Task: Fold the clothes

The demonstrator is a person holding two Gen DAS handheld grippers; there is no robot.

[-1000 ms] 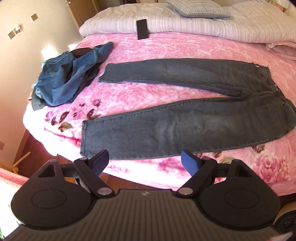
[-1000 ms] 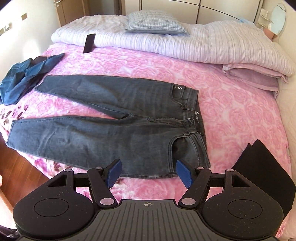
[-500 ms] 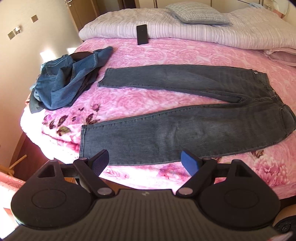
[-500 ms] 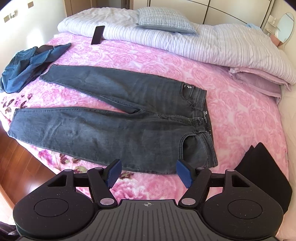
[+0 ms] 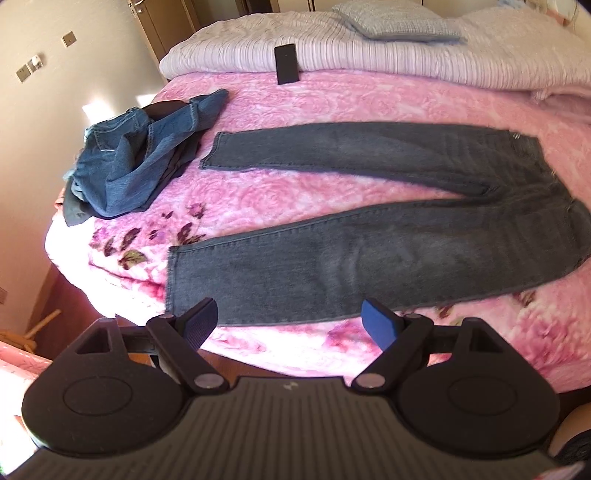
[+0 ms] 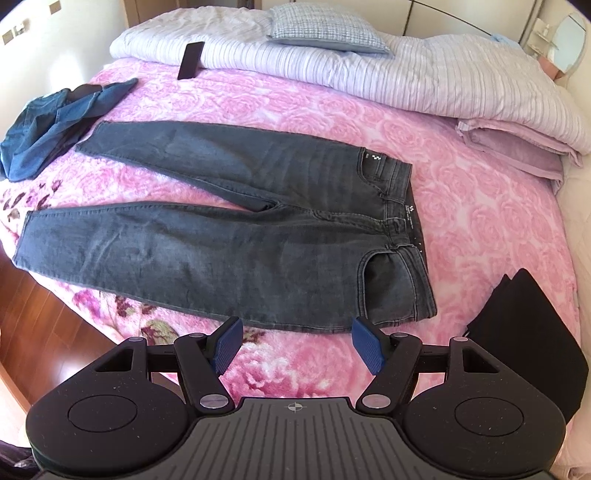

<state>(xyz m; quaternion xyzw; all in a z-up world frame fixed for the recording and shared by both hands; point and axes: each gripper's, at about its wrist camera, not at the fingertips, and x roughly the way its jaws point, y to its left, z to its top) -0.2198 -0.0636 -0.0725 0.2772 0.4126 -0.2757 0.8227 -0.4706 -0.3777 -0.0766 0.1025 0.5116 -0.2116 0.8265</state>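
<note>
**Bedroom, pink bed, dark jeans laid out flat**

Bedroom with pale walls and a wooden floor; pink rose-patterned bedspread (image 6: 480, 221) across the whole bed.

Nearest the lens, right gripper (image 6: 297, 341) tilted down over the near edge of the bed, jaws wide apart, nothing between the blue pads, nothing touched; just beyond its fingertips, near hem of the hip and waistband end of the dark grey jeans (image 6: 229, 251). Left gripper (image 5: 290, 321) likewise spread wide and empty, poised over the near edge by the cuff end of the near leg of the same jeans (image 5: 369, 258).

Jeans flat on the bedspread, legs splayed apart and pointing left, waistband to the right, white labels at the waist. Further left, crumpled heap of blue denim (image 6: 48, 122) near the bed's corner, close to the far cuff. To the right, folded black cloth (image 6: 524, 332) at the near edge, apart from the jeans. At the far side, striped pale quilt (image 6: 406, 74) bunched along the head of the bed; checked pillow (image 6: 325, 27) on top; dark phone (image 6: 191, 60) leaning against the quilt; folded mauve blanket (image 6: 517, 147) at right.
</note>
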